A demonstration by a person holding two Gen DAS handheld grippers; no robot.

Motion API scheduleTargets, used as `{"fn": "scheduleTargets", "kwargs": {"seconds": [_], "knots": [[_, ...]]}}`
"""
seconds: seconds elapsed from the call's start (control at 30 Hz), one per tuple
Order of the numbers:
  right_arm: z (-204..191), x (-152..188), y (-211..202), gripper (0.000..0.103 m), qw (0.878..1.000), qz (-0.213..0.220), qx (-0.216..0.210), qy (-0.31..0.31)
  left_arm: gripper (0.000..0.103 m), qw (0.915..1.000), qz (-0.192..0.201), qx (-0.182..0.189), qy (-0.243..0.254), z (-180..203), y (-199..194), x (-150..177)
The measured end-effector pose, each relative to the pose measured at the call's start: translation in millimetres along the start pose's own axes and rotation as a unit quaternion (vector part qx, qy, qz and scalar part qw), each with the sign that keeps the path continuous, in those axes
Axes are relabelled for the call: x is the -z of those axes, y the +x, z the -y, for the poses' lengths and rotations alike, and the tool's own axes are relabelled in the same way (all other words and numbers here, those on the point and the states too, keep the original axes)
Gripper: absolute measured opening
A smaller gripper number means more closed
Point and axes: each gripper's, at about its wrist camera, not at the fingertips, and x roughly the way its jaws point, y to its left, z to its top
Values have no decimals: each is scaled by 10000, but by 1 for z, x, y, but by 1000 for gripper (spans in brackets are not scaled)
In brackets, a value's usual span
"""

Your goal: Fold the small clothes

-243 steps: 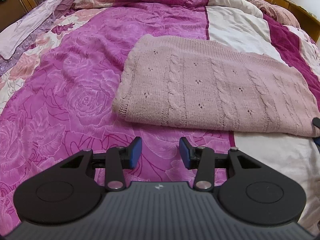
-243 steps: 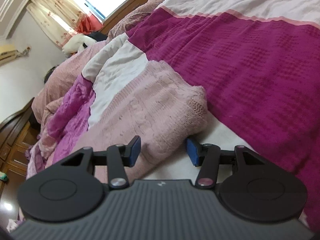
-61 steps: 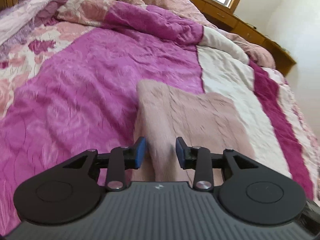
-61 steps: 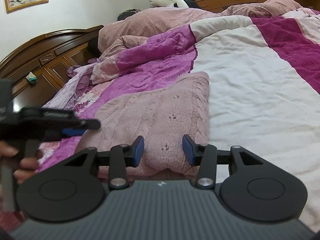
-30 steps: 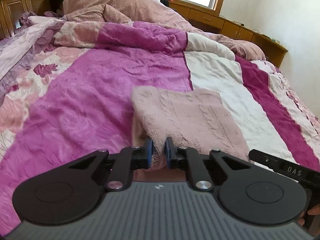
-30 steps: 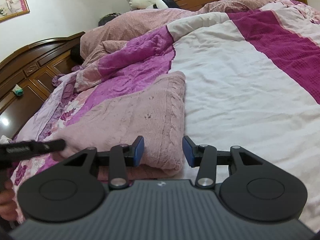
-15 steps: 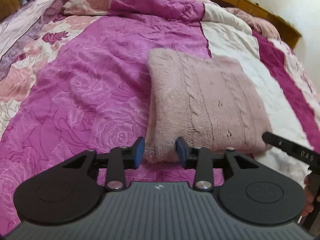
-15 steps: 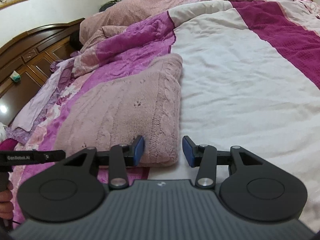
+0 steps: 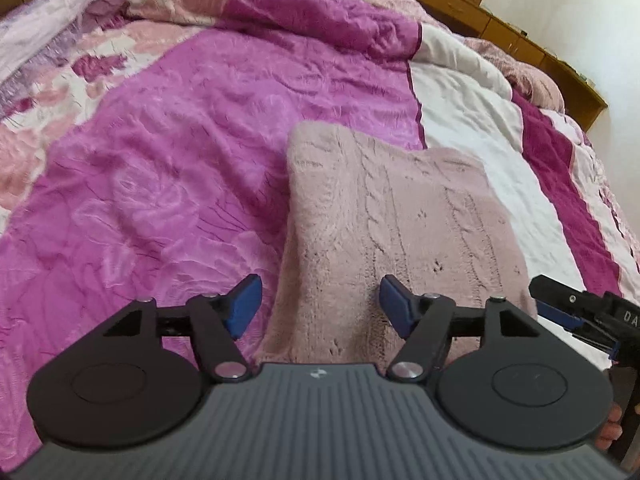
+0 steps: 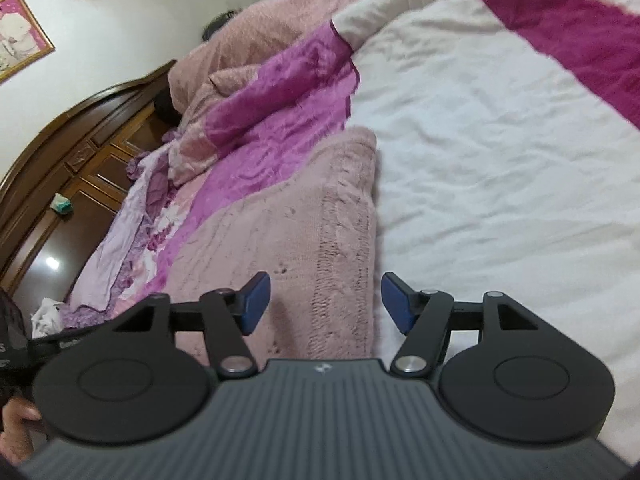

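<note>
Bed (image 9: 160,184) carries the folded pink sweater (image 9: 400,216), lying flat across the purple/white quilt seam. Thick soft knit, light, floppy, so best gripped at the near corners through all layers. Left claw (image 9: 320,304) and right claw (image 10: 324,302) just opened, both released, straddling the near edge.

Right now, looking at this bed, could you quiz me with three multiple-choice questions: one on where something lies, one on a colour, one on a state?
1. The folded knit sweater lies:
A) on the bedspread
B) on the floor
C) on the headboard

2. The sweater is:
A) green
B) pale pink
C) black

3. The left gripper is:
A) shut on the sweater
B) open
C) holding a pillow

Answers: 1 A, bedspread shows on both sides of it. 2 B, dusty pink cable knit. 3 B, the jaws have just been opening and stand apart astride the near edge.
</note>
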Motion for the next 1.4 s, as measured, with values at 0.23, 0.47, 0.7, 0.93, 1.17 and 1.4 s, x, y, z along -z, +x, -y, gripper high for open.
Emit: {"fn": "scheduleTargets", "kwargs": {"seconds": [0.23,0.47,0.7,0.93,1.17,1.4], "knots": [[9,-5,25,69,9992,-301,-246,72,83,9997,-92,83,-194,-12,23,0],[15,-4,44,71,9971,-541,-498,182,84,9971,-208,622,-389,-20,36,2],[16,-8,59,63,9947,-678,-695,325,58,9886,-140,1298,-745,-25,51,4],[5,-24,45,46,9942,-590,-802,415,40,9824,4,1550,-1041,-22,36,3],[-2,-41,-7,45,9924,-398,-1036,527,40,9771,-17,1866,-1025,12,-3,7],[30,-33,-66,45,9917,-480,-853,837,40,9727,-378,1996,-1125,59,-26,41]]}}
